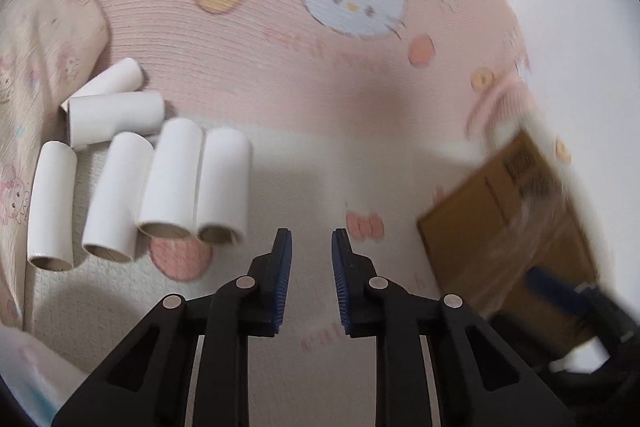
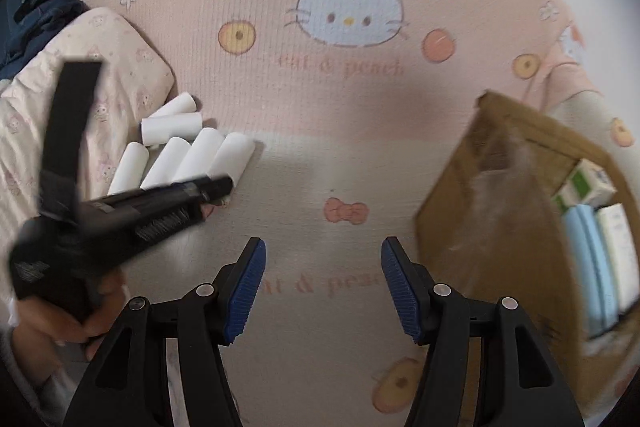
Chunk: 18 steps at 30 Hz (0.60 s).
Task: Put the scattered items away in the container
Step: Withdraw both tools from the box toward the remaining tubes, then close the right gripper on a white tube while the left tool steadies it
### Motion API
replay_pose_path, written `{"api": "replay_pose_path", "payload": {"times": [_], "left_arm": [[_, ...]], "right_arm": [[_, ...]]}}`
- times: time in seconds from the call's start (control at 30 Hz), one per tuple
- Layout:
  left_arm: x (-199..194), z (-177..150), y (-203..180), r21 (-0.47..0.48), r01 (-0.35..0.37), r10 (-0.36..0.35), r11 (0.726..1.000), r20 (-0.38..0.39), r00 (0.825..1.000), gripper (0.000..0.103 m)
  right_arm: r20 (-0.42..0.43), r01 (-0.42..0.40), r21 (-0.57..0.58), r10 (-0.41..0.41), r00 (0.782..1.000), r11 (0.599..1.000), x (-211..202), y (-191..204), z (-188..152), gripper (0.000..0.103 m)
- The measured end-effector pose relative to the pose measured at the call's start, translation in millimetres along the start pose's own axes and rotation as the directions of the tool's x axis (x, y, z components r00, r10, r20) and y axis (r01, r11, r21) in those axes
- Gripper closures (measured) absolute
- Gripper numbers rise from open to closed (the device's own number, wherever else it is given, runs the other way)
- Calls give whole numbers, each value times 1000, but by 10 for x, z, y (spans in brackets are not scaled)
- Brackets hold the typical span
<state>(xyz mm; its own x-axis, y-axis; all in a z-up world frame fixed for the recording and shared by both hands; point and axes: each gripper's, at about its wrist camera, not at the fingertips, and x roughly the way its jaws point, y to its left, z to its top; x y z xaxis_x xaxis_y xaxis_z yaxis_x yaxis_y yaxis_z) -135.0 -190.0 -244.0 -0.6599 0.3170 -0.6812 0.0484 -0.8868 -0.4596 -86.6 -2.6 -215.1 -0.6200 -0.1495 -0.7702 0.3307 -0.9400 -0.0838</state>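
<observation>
Left wrist view: pink cartoon-cat blanket (image 1: pixel 280 39) covers surface. Left gripper (image 1: pixel 311 239) open, empty, above blanket. Six white cardboard tubes (image 1: pixel 172 183) clustered at left beside pillow (image 1: pixel 44 39). Cardboard box (image 2: pixel 516 187) at right holds small packs. Right gripper (image 2: pixel 323 251) open, empty.
</observation>
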Motion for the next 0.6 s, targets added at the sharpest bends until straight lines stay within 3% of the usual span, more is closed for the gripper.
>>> {"api": "replay_pose_path", "payload": {"times": [0.1, 0.23, 0.37, 0.43, 0.53, 0.6], "left_arm": [[81, 207, 229, -84, 14, -16, 996, -21, 1000, 83], [211, 420, 586, -230, 42, -56, 972, -52, 997, 83], [391, 526, 679, -258, 93, -128, 962, -126, 984, 83], [471, 548, 682, -250, 65, -107, 966, -155, 982, 83], [565, 523, 710, -221, -39, -8, 975, -211, 978, 78], [630, 496, 804, -276, -35, -31, 961, -232, 972, 76]], "right_arm": [[12, -9, 54, 8, 1000, 999, 211, 21, 70, 45], [24, -62, 55, 60, 998, 997, 382, 107, 206, 45], [-4, -138, 77, 138, 990, 987, 631, 211, 325, 45], [-28, -160, 93, 163, 986, 983, 776, 256, 365, 45], [-53, -204, 124, 212, 976, 971, 1004, 355, 424, 45], [-71, -240, 140, 251, 965, 961, 1139, 416, 451, 45]]}}
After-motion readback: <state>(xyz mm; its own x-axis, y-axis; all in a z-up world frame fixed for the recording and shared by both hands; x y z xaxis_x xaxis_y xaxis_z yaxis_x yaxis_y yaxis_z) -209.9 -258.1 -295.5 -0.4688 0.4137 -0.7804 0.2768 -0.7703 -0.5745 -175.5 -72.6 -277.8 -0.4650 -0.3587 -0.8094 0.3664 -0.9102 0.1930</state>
